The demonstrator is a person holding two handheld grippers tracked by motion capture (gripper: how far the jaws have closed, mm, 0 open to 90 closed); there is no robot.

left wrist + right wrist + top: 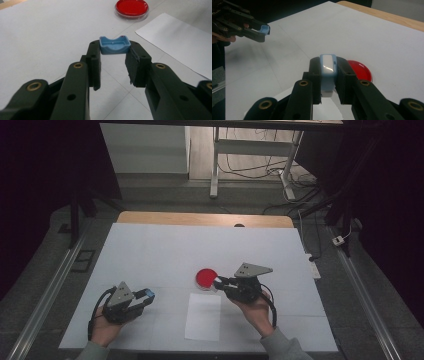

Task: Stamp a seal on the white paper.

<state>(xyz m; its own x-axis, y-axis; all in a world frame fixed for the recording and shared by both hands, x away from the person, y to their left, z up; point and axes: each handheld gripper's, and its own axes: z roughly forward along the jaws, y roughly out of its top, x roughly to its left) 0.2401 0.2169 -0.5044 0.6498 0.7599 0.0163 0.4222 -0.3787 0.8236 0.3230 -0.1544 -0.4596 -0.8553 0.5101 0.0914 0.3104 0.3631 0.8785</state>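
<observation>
**Cap in one set of jaws, stamp body in the other, red dish waiting ahead**

The left gripper (113, 53) has its jaws closed on a small blue cap (114, 45), pinched at the very tips with its hollow side facing up; holding it by the tips leaves most of the cap free of the pads, which I judge suits pulling it off or fitting it back on; the right gripper (327, 75) has its jaws closed on a blue-and-white stamp-like body (328, 73), clamped upright between the pads, its pale top face rising above the tips and its lower end hanging below them, so the working end stays free; the two pieces are well apart, each in its own jaws, which reads as a separated pair; just beyond the right jaws lies a round red dish (205, 278) on the desk (150, 250), probably the ink source; a white sheet of paper (203, 316) lies below those jaws, near the person, likely where a mark would go.
</observation>
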